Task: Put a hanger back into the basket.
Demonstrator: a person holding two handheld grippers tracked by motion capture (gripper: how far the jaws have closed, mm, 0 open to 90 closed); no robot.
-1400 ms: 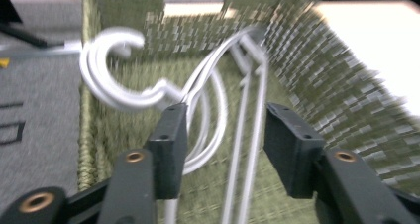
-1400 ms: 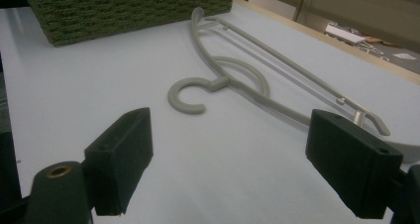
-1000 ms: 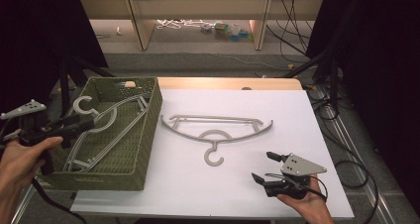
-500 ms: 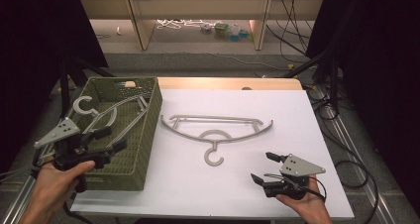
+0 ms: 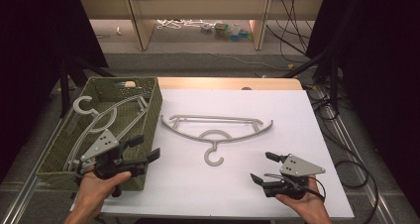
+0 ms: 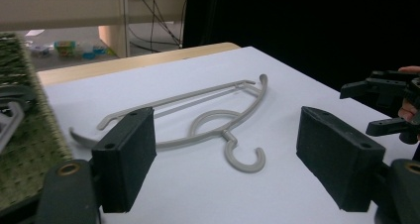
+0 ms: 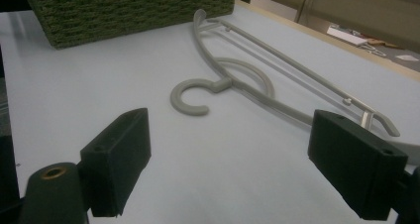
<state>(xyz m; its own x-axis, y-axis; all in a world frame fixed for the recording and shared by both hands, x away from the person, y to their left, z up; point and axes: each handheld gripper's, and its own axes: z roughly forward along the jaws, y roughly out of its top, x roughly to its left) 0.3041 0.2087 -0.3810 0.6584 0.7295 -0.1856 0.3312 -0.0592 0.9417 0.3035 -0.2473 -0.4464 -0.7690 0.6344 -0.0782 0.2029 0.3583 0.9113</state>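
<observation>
A grey plastic hanger (image 5: 218,130) lies flat mid-table on the white sheet, its hook toward me. A second grey hanger (image 5: 99,117) rests in the green woven basket (image 5: 153,110) at the left. My left gripper (image 5: 145,148) hovers over the basket's near right corner, facing the table hanger (image 6: 218,130). Its jaws have just been opening and now stand open with nothing between them. Near the front right edge my right gripper (image 5: 262,167) is open and empty, pointing at the hanger's hook (image 7: 190,100).
The basket's wall (image 7: 129,8) stands beyond the hanger in the right gripper view. In the left gripper view the right gripper (image 6: 386,105) shows far right. Cables run along the floor at the right (image 5: 346,149). A shelf with clutter (image 5: 218,28) stands beyond the table.
My left gripper has moved from the basket's left side rightward and down to its near right corner, jaws wider. The right gripper and both hangers have stayed still.
</observation>
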